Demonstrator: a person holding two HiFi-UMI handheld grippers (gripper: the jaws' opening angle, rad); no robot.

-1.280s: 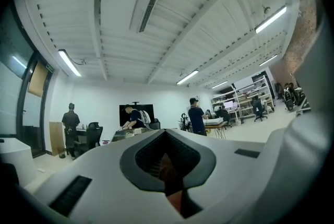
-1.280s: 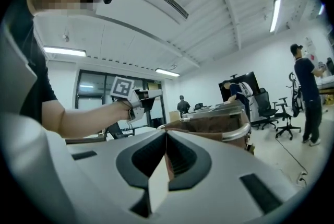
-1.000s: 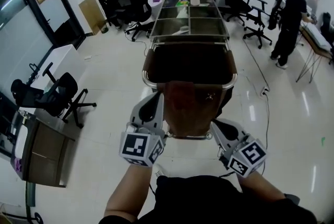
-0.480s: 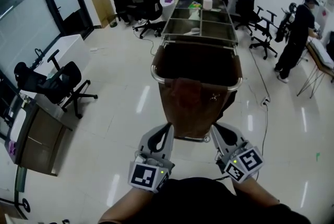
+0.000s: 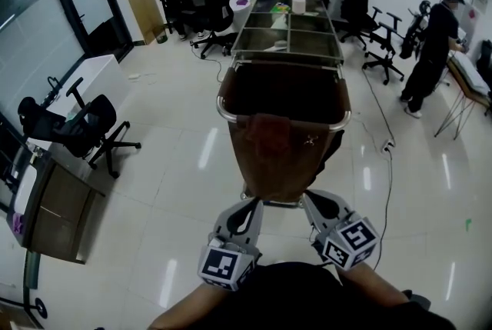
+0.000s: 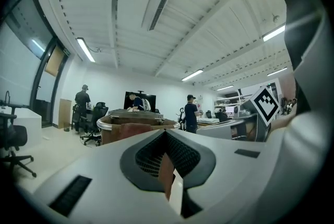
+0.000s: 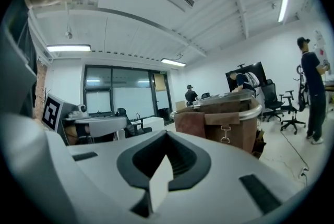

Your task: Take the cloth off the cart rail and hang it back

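Observation:
A reddish-brown cloth (image 5: pixel 267 130) hangs over the near chrome rail (image 5: pixel 224 114) of a cart that carries a brown bag (image 5: pixel 283 167). Both grippers sit low and close to my body, short of the cart and touching nothing. My left gripper (image 5: pixel 254 202) is shut and empty, pointing at the cart's lower front. My right gripper (image 5: pixel 307 197) beside it is also shut and empty. The left gripper view shows the cloth (image 6: pixel 136 129) beyond the closed left gripper (image 6: pixel 166 132). From the right gripper (image 7: pixel 166 133), the cloth (image 7: pixel 189 121) hangs on the rail (image 7: pixel 245 113).
Steel trays (image 5: pixel 288 28) fill the cart's far half. A black office chair (image 5: pixel 84 132) and a desk (image 5: pixel 58 213) stand at the left. A cable (image 5: pixel 384 167) runs along the floor at the right. Several people work at the back and right, one standing (image 5: pixel 429 44).
Both grippers have drawn back from the cart towards my body and now sit lower in the head view. The cloth stays on the rail.

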